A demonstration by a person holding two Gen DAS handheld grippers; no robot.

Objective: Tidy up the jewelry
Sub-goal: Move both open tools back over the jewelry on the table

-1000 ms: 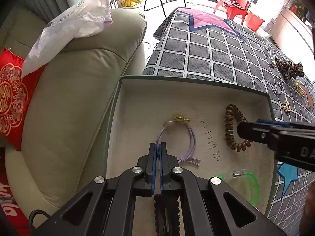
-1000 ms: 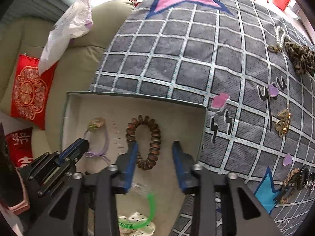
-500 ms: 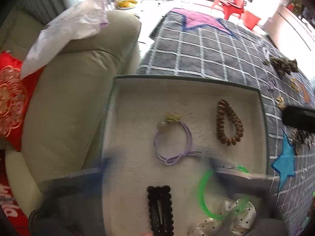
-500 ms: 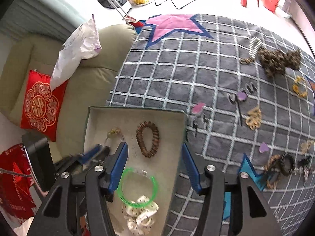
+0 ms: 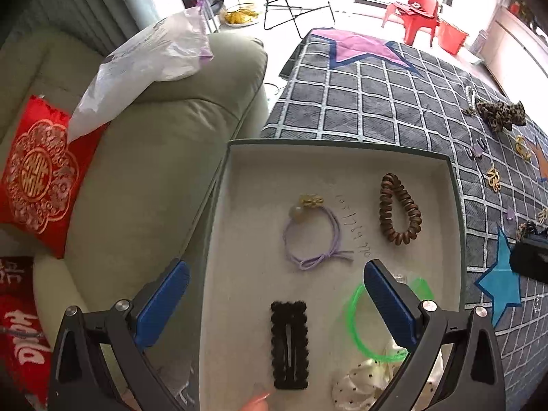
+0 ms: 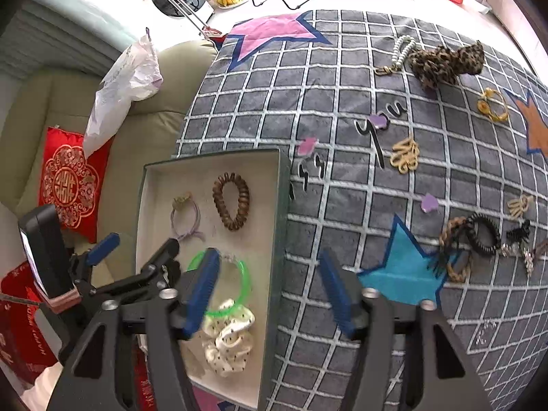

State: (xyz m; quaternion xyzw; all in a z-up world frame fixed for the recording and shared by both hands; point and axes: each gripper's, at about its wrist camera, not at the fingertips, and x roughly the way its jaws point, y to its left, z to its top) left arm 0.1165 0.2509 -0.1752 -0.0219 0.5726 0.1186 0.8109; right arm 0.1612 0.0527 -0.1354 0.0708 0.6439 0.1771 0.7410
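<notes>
- left gripper (image 5: 275, 303) is hanging spread and empty over the shallow cream cardboard tray (image 5: 342, 161).
- right gripper (image 6: 269, 289) is opening, empty, straddling the tray's edge.
- loose hair ties and clips (image 6: 469, 239) are lying on the grey checked blanket to its right, nearer the right hand.

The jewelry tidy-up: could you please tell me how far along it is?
Done: the shallow cardboard box holds a brown coil tie, lilac tie, black clip, green bangle and dotted scrunchie. In hand: nothing. Left: the leopard scrunchie and gold clips on the checked blanket.
</notes>
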